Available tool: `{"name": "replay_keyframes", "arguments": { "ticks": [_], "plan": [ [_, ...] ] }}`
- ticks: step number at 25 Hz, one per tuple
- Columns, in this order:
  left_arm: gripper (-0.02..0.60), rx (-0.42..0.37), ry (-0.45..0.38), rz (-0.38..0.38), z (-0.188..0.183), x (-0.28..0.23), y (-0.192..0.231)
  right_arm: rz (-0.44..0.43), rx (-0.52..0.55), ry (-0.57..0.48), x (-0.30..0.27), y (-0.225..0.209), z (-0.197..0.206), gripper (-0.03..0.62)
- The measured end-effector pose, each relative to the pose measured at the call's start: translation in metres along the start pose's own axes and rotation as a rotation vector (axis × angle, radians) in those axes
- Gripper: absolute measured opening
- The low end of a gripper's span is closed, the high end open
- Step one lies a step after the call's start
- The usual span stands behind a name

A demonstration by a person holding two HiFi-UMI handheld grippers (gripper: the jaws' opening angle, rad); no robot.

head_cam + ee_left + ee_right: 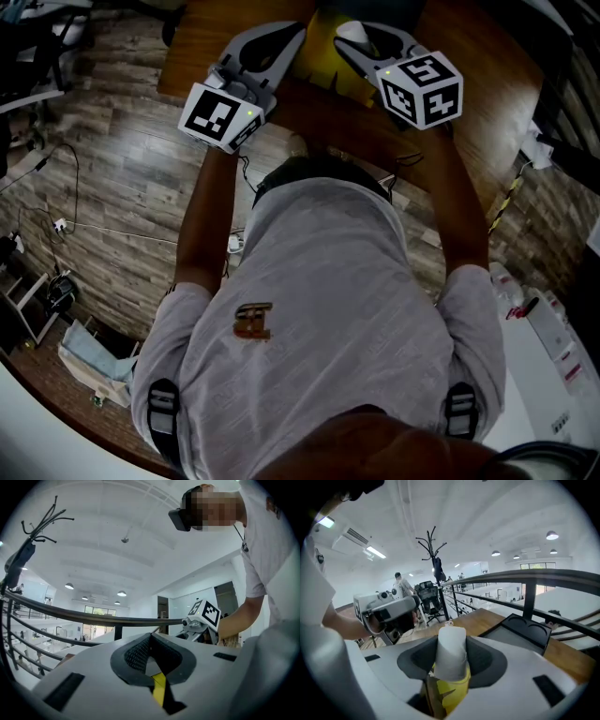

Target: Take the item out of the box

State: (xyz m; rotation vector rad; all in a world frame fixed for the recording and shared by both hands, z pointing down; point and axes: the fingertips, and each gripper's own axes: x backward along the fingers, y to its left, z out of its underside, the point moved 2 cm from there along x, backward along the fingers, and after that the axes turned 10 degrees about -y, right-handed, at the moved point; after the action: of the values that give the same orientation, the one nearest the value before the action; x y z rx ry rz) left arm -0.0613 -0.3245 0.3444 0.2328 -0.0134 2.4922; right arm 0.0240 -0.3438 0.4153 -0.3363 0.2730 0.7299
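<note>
Shirt logo (pixel 253 321) too small to read. Brown wooden tabletop (pixel 469 66), plank floor (pixel 112 187). Yellow box (pixel 323 52) at 12 o'clock from the person. Left gripper (pixel 151 654): fingers (pixel 135 656) nearly together, pinching the box's thin edge. Right gripper (pixel 451 657): fingers (pixel 417 658) wide, clamping the white item (pixel 451 646) (it stands up out of the box).

Head view: mounted above the person, facing steeply down the torso to the floor (pixel 112 187). The left gripper (pixel 286 42), right gripper (pixel 354 39) and table (pixel 469 66) sit at its top edge.

Left gripper view: close behind its own jaws, tilted up toward the ceiling (pixel 117 527).

Right gripper view: close behind its own jaws, facing across the table.

Each gripper view shows the other gripper, and both show the railing (pixel 93 616).
</note>
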Motion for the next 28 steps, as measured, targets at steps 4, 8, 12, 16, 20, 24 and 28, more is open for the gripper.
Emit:
{"name": "replay_keyframes", "arguments": {
  "ticks": [4,8,12,16,20,24,28],
  "plan": [
    [0.018,-0.012,-0.020,0.010,-0.011,-0.007,-0.015,-0.014,0.013,-0.122,0.027,0.007,-0.026,0.192],
    [0.018,-0.026,-0.038,0.018,-0.022,-0.012,-0.026,-0.026,0.031,-0.256,0.053,0.011,-0.048,0.192],
    [0.018,-0.042,-0.056,0.028,-0.035,-0.016,-0.036,-0.033,0.065,-0.377,0.079,0.020,-0.069,0.192],
    [0.018,-0.060,-0.077,0.046,-0.051,-0.019,-0.049,-0.052,0.102,-0.480,0.103,0.032,-0.086,0.192],
    [0.018,-0.074,-0.094,0.059,-0.062,-0.021,-0.060,-0.073,0.121,-0.556,0.122,0.043,-0.094,0.192],
    [0.018,-0.085,-0.113,0.073,-0.073,-0.020,-0.075,-0.085,0.153,-0.615,0.140,0.055,-0.097,0.192],
    [0.018,-0.091,-0.130,0.079,-0.080,-0.015,-0.086,-0.096,0.167,-0.656,0.152,0.066,-0.097,0.192]
  ]
}}
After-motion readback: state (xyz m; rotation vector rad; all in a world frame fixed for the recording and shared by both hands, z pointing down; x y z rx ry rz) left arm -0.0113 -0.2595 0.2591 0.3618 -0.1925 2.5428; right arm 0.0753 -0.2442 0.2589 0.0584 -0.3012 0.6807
